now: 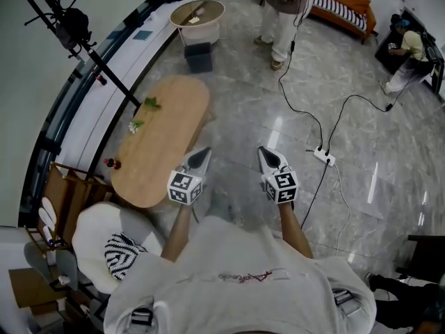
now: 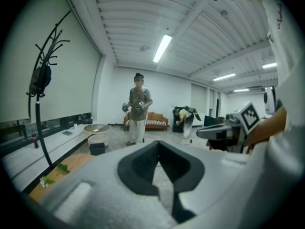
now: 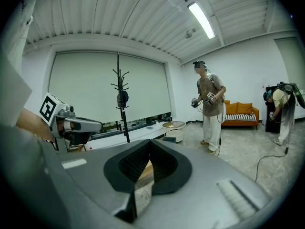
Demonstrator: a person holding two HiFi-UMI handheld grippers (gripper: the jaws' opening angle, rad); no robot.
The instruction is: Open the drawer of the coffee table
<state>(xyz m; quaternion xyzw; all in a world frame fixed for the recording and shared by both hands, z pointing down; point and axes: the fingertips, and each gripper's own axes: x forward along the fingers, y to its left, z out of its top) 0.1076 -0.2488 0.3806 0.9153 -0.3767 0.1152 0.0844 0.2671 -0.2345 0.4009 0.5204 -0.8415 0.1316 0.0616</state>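
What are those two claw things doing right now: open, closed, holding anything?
Left gripper: closed, holding nothing.
Right gripper: closed, holding nothing.

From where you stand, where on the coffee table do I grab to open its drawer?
No drawer front or handle shows: only the oval top of the coffee table, seen from above. Its long side facing the open floor looks likeliest, so I'd drop lower there and look under the rim. Left claw and right claw are shut; open one first.
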